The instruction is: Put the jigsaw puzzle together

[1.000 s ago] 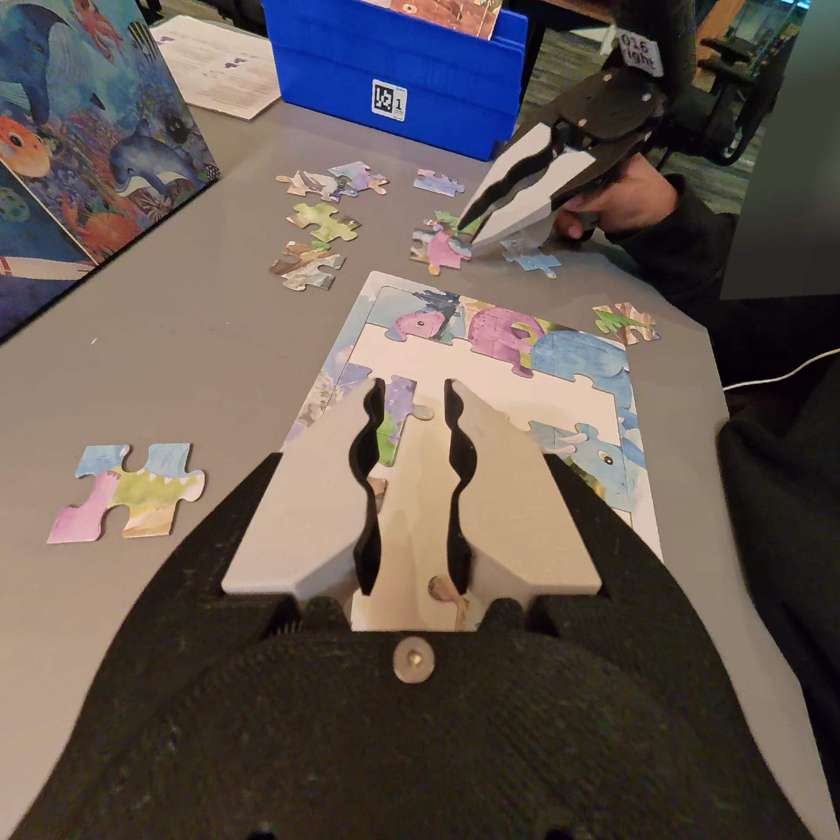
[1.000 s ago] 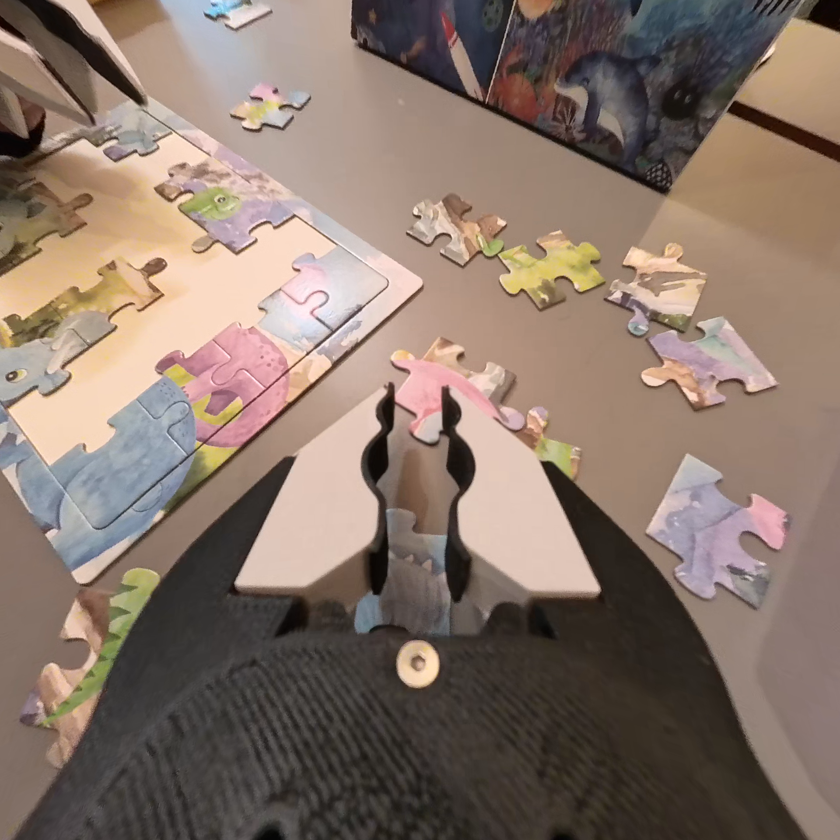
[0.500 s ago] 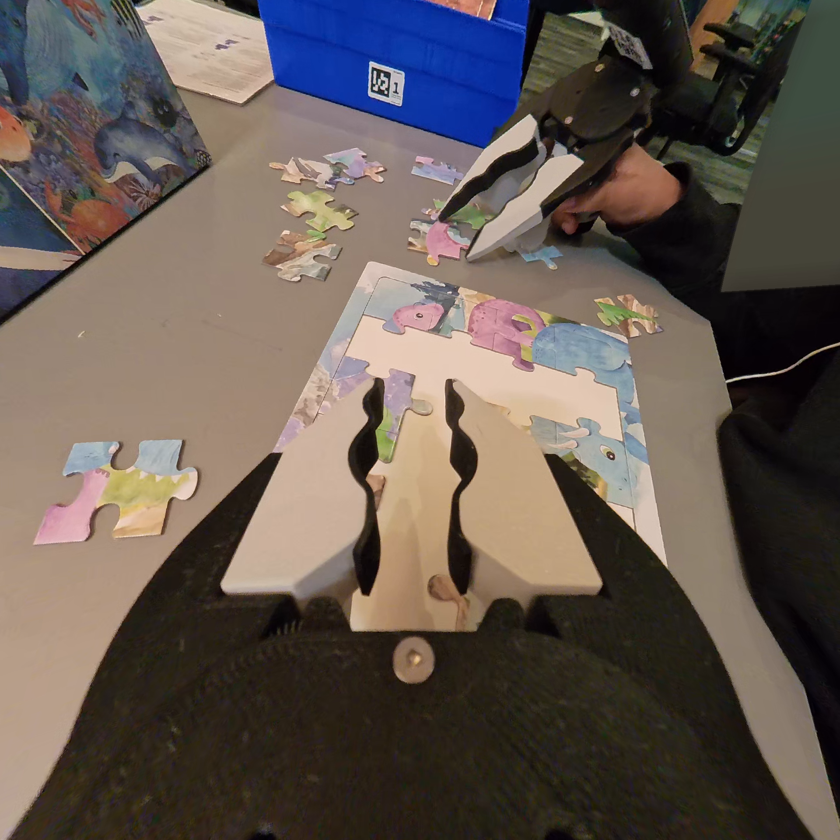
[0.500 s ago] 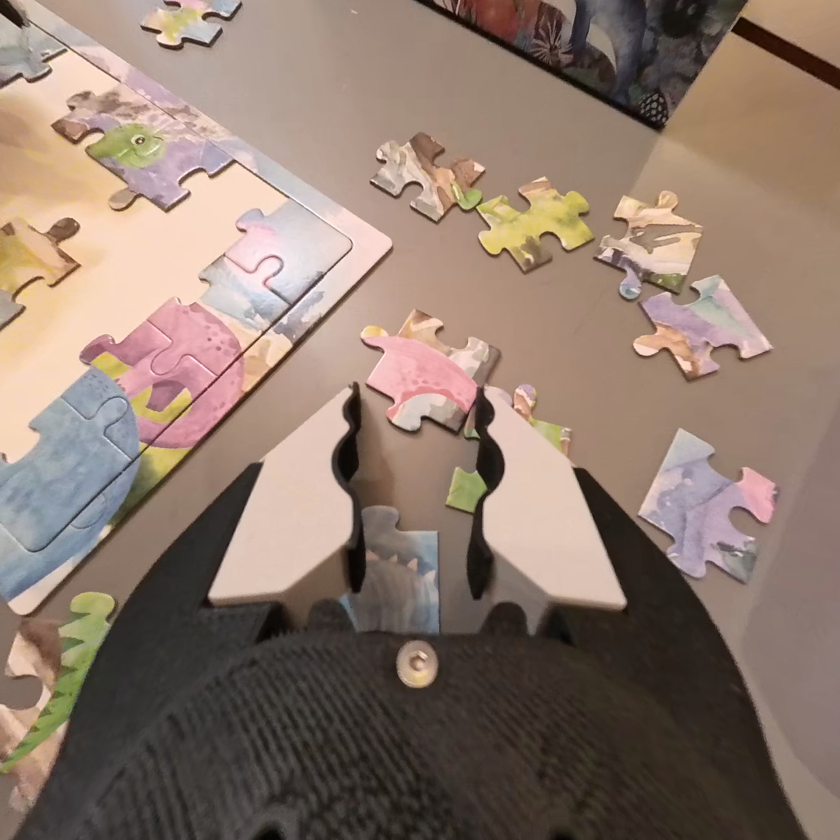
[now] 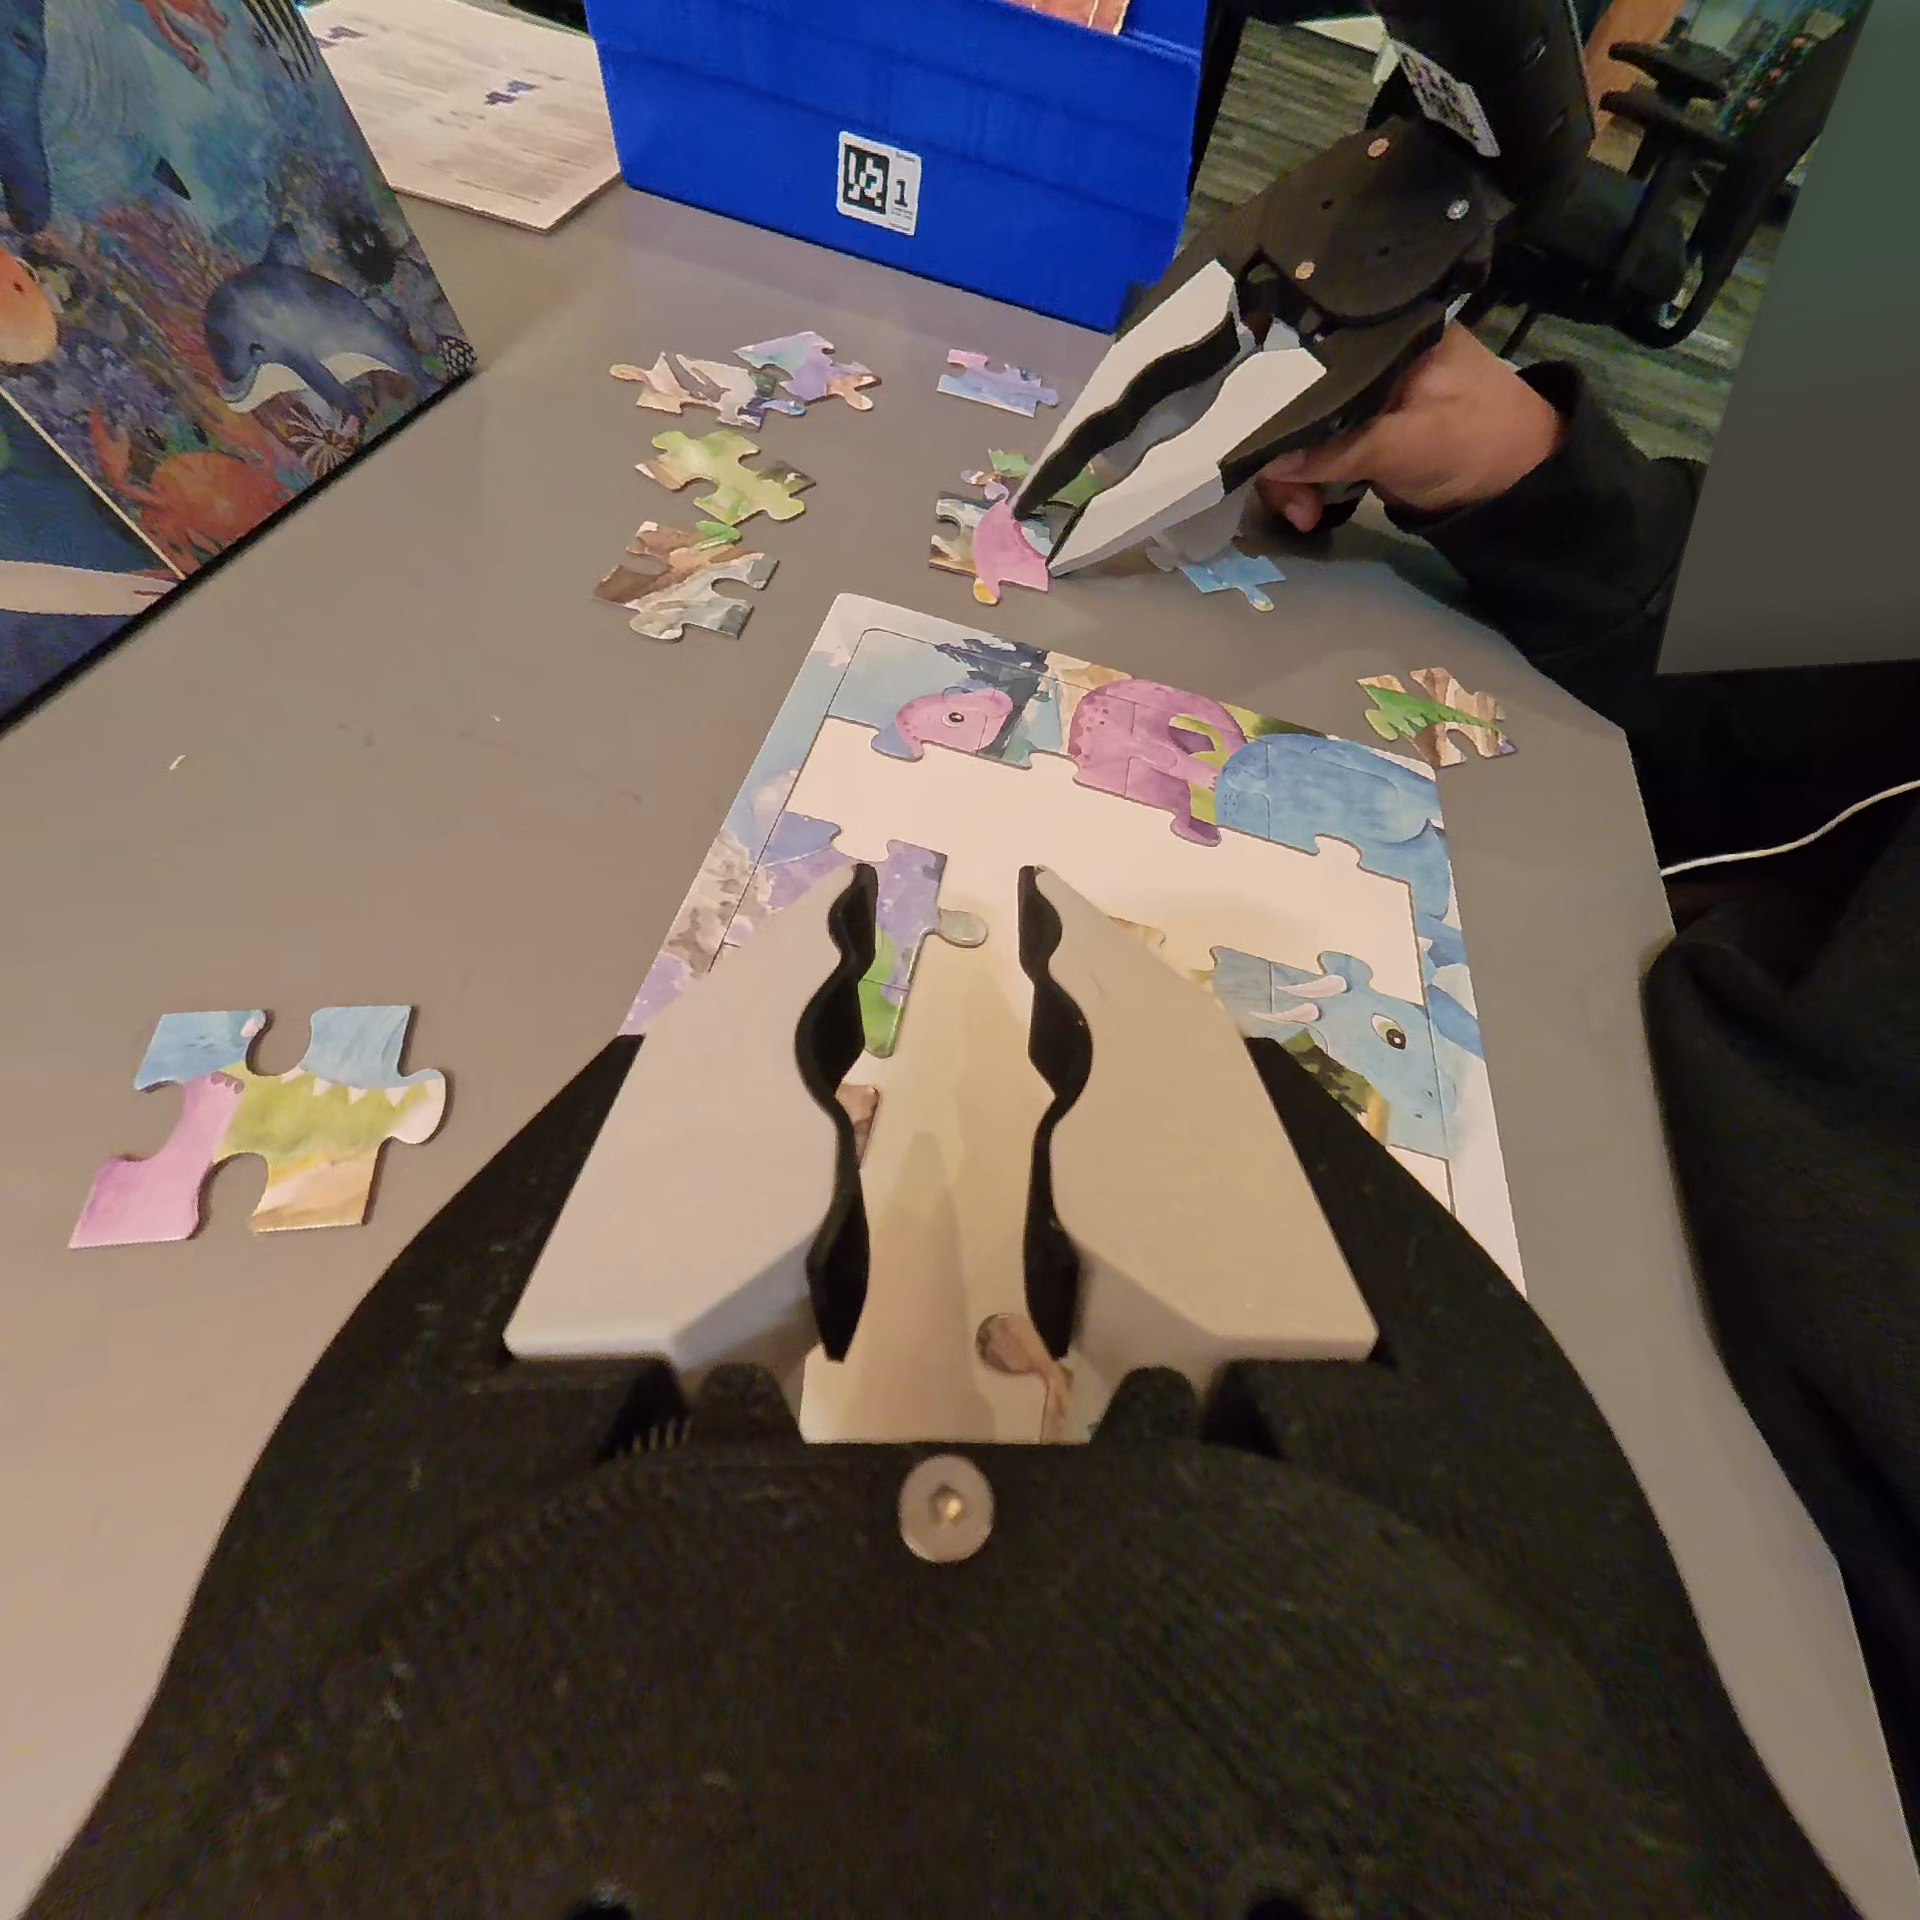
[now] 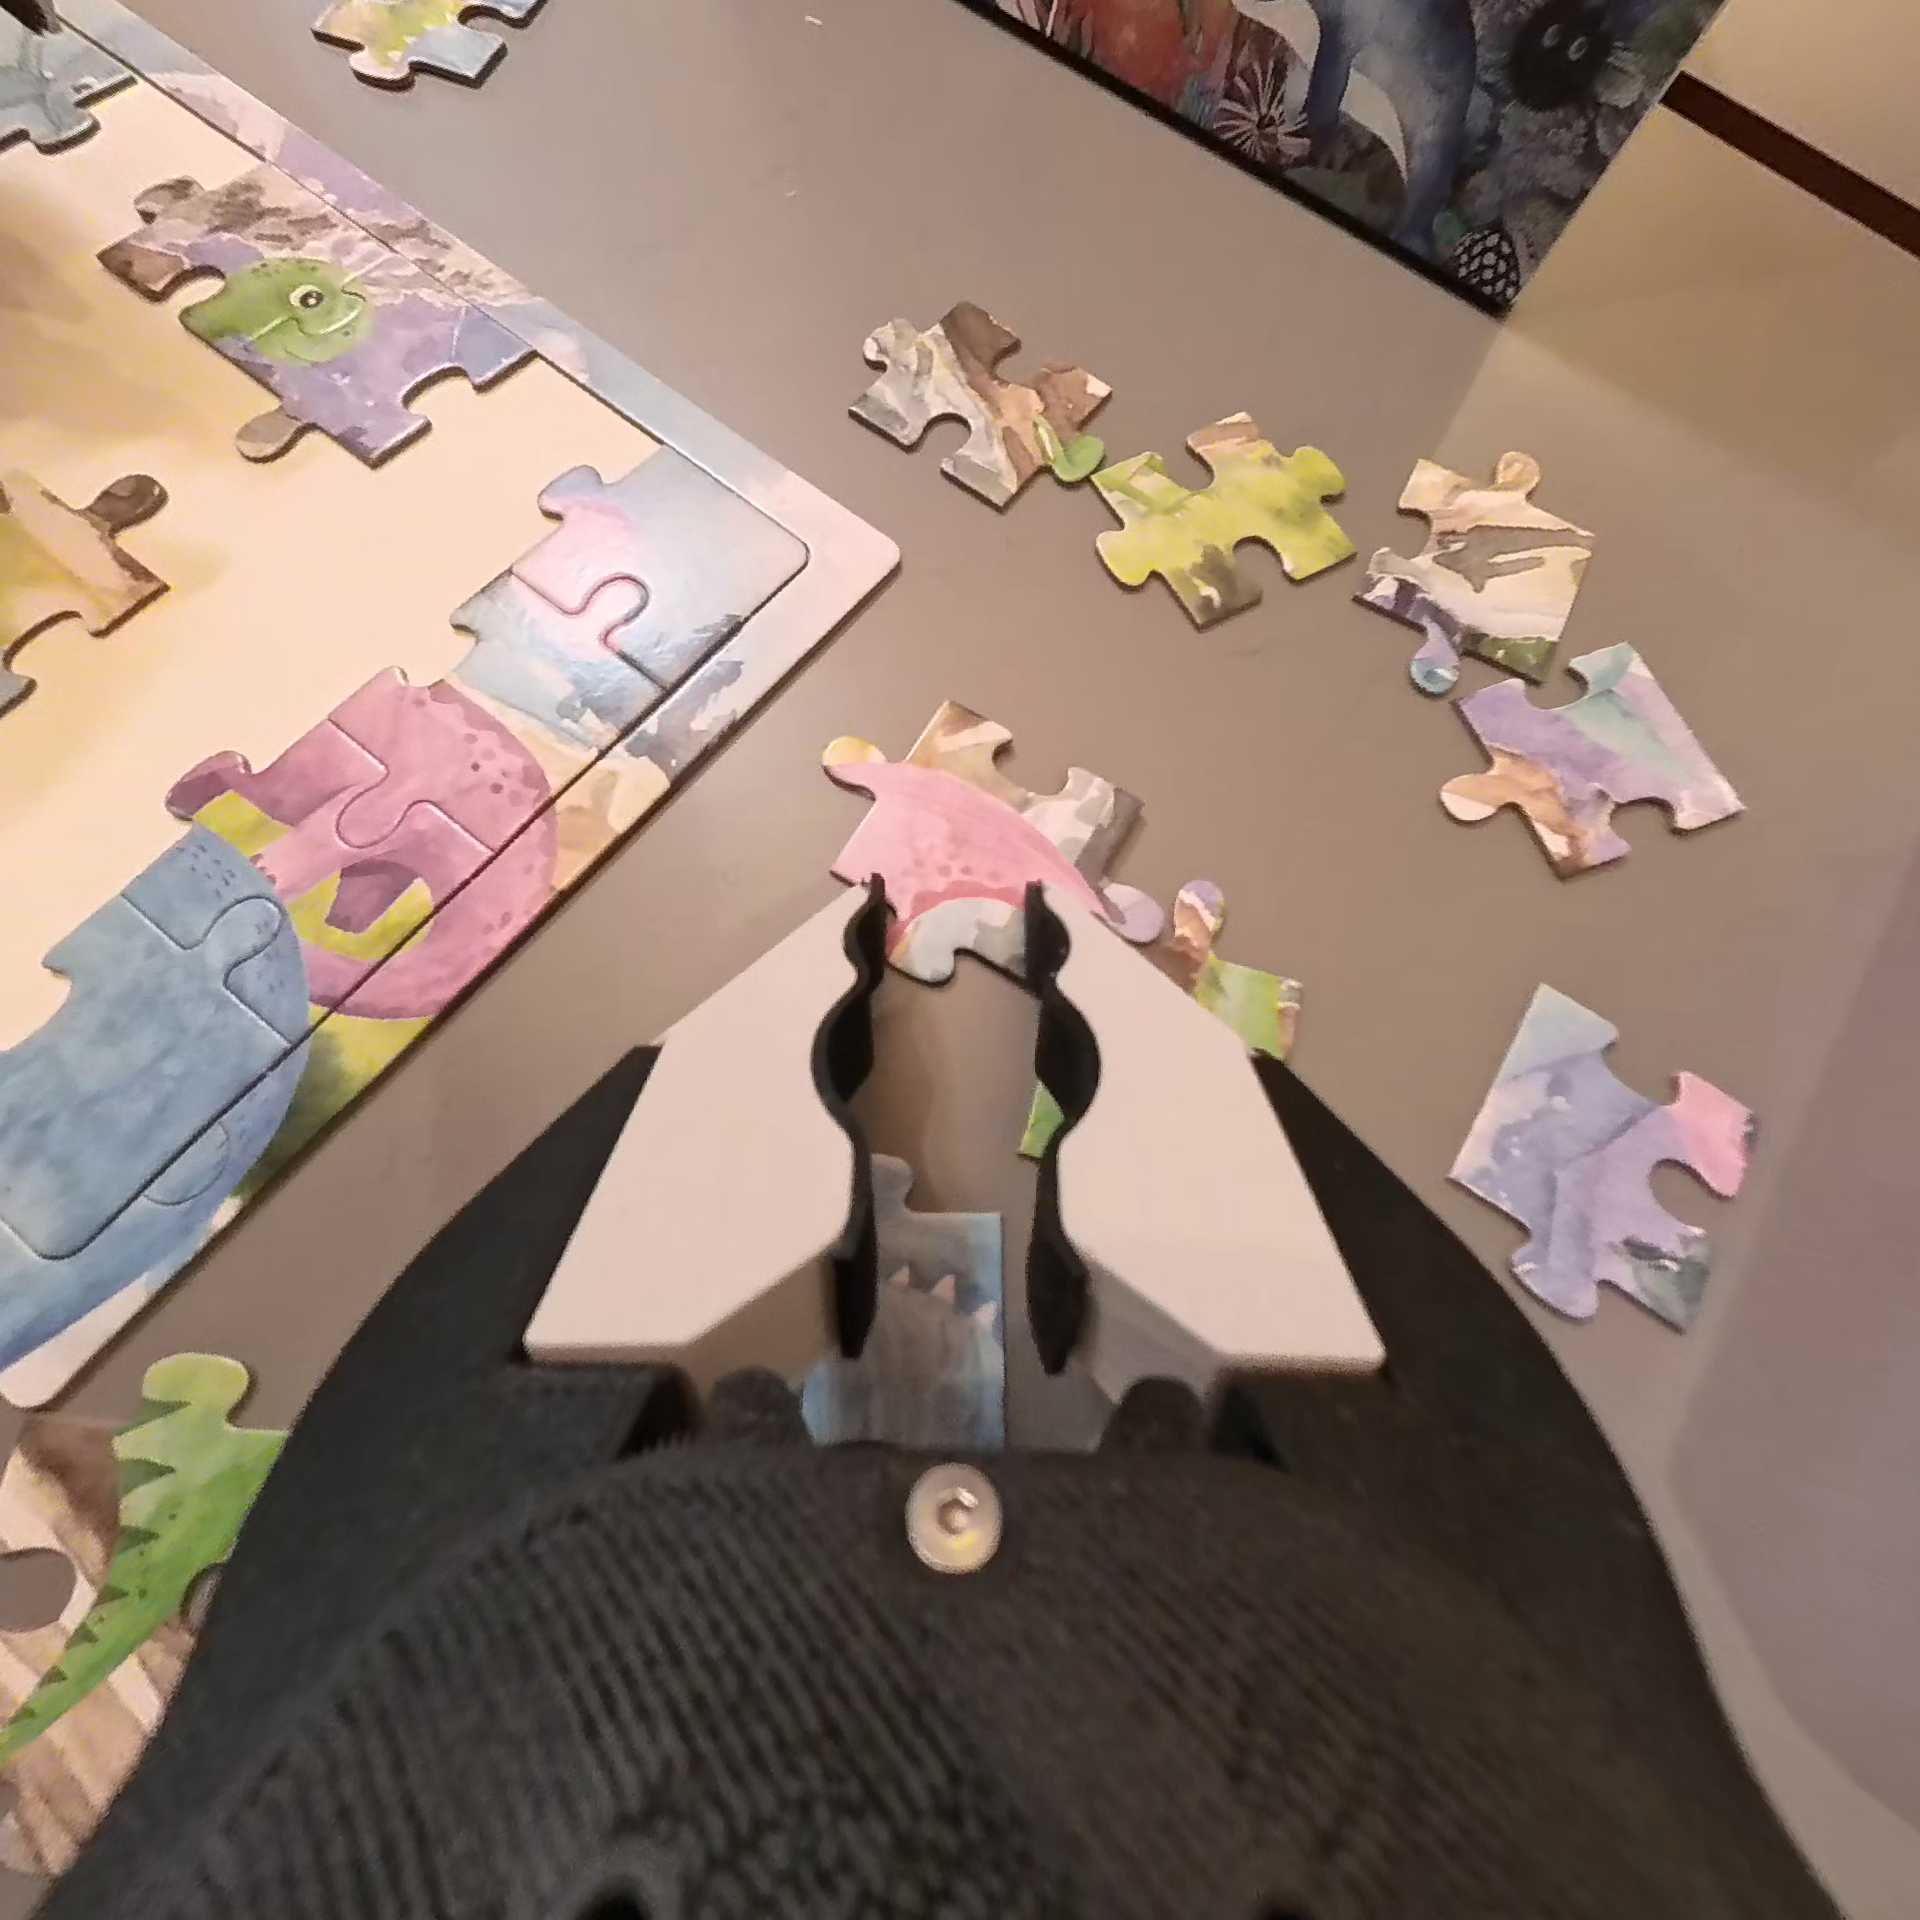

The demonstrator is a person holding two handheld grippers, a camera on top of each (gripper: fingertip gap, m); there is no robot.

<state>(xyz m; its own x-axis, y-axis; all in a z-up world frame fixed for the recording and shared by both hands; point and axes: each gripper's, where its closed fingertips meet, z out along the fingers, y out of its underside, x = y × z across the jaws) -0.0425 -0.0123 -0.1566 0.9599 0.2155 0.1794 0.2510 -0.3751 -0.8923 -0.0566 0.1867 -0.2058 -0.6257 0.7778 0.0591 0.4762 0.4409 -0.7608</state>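
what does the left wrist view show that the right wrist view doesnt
Only the left wrist view: the blue bin, a paper sheet, the hand holding the right gripper, and the left gripper open over the puzzle board.
Only the right wrist view: the green dinosaur face piece in the board.
Both: the pink piece at the right gripper's open jaws, the grey table, and the sea-themed box.

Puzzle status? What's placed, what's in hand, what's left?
Done: one edge of the puzzle tray is filled with pink and blue dinosaur pieces, plus a few along the neighbouring sides; the middle is bare.
In hand: nothing gripped. The right gripper is open, its tips at the pink piece; the left gripper is open over the tray.
Left: roughly ten loose pieces on the table.
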